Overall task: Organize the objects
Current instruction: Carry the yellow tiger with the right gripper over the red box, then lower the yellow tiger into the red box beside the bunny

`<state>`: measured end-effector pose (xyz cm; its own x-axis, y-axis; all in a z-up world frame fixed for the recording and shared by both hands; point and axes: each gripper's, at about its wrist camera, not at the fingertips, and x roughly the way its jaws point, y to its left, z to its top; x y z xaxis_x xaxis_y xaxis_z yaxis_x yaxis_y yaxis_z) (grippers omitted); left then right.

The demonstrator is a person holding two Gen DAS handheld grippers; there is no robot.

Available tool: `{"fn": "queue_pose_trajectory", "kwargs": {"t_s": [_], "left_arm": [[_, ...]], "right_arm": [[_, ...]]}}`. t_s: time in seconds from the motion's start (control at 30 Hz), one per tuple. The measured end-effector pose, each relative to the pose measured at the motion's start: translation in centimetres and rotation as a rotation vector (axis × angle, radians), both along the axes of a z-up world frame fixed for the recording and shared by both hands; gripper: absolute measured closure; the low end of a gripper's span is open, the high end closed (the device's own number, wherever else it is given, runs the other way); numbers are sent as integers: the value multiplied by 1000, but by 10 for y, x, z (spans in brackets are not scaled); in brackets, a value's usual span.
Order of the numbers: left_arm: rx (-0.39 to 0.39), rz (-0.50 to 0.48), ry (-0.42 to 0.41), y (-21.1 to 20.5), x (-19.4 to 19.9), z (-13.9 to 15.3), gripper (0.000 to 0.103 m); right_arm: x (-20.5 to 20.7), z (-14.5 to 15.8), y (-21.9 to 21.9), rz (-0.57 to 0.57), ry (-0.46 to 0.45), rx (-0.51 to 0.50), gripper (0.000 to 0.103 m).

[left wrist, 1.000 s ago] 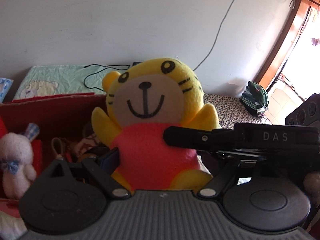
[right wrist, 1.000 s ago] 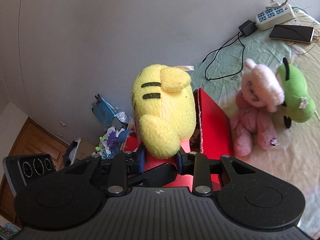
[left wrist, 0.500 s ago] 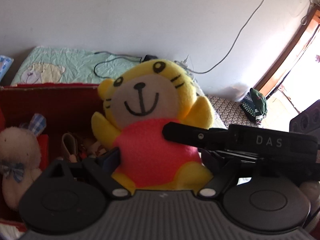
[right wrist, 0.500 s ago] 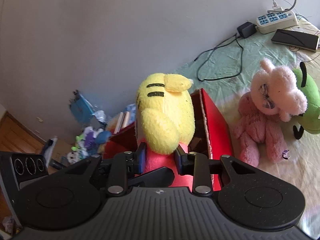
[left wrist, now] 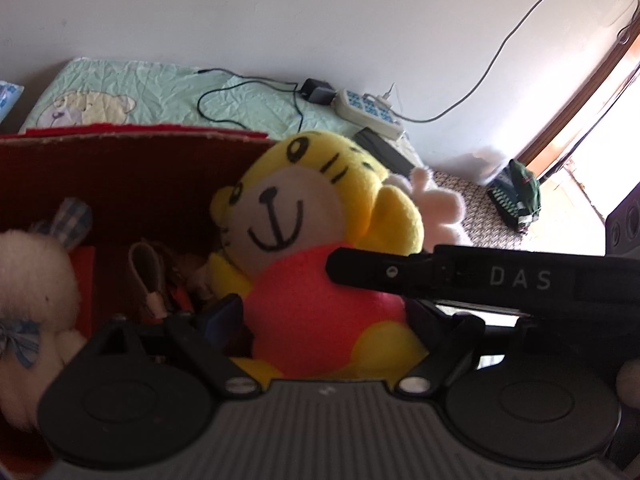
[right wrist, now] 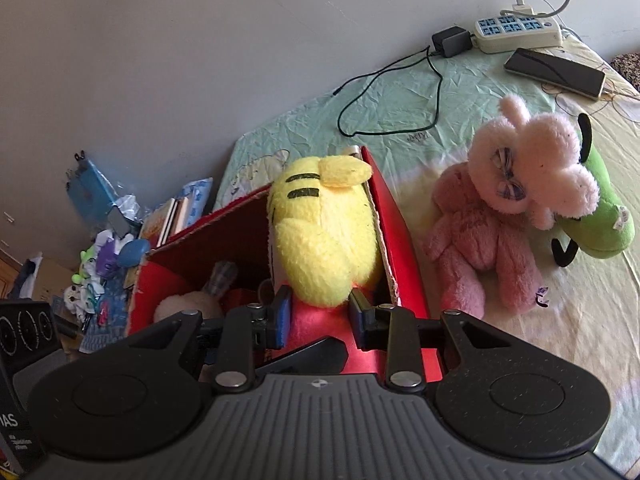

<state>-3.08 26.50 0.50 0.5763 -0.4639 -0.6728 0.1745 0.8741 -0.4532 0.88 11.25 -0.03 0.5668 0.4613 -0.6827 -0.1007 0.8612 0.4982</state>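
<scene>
1. The bed with a crinkled pale green sheet (right wrist: 472, 92) carries everything and runs up to a plain grey wall.
2. An open red cardboard box (right wrist: 404, 236) sits on the bed; a fluffy white plush rabbit with a blue checked ear (left wrist: 36, 280) lies inside it at one end.
3. A yellow plush tiger with a red-orange belly and black whisker stripes (left wrist: 312, 248) is upright over the box's inner corner, its lower body between the box walls and its head above the rim.
4. A pink plush bear (right wrist: 480, 240) leans on a paler pink plush head and a green plush toy (right wrist: 600, 220) on the sheet, just beside the box and outside it.
5. The right tongs (right wrist: 320, 312) are clamped on the tiger's red belly from behind, both pads pressed into the plush.
6. The left tongs (left wrist: 320, 316) face the tiger's front, one finger on each side of its body; whether they press it I cannot tell.
7. A white power strip with blue sockets (right wrist: 516, 32), a black phone (right wrist: 556, 72) and a black cable lie near the wall.
</scene>
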Motion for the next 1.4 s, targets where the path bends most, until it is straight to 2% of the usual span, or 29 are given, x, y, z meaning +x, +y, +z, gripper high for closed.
{"fn": "queue_pose_trajectory", "kwargs": {"t_s": [0.17,0.3,0.43,0.5,0.6,0.7,0.77,1.0,1.3,1.4], "left_arm": [[11,-3,43,0,6,-15,16],[16,-4,46,-1,7,-18,11],[13,-2,52,-1,7,-21,12],[14,-4,48,-3,6,-21,15],[41,-20,50,-13,6,-22,15],[99,-41,40,-29,5,-26,14],[127,-32,25,-33,4,-26,15],[112,-34,40,-30,6,-29,14],[82,13,2,-13,-10,-14,14],[110,27,-5,-13,-11,-9,13]], "right_arm": [[1,-7,4,-10,-4,-26,69],[-5,-3,3,-11,-29,-35,66],[-13,9,-5,-54,-104,-55,66],[-15,13,-11,-67,-126,-14,66],[-18,19,-13,-74,-166,24,69],[-18,19,-7,-44,-187,10,70],[-19,18,-8,-40,-191,20,70],[-11,6,-6,-29,-166,-1,72],[-9,-3,-8,-22,-160,-8,72],[-8,-4,-12,-32,-147,15,71]]}}
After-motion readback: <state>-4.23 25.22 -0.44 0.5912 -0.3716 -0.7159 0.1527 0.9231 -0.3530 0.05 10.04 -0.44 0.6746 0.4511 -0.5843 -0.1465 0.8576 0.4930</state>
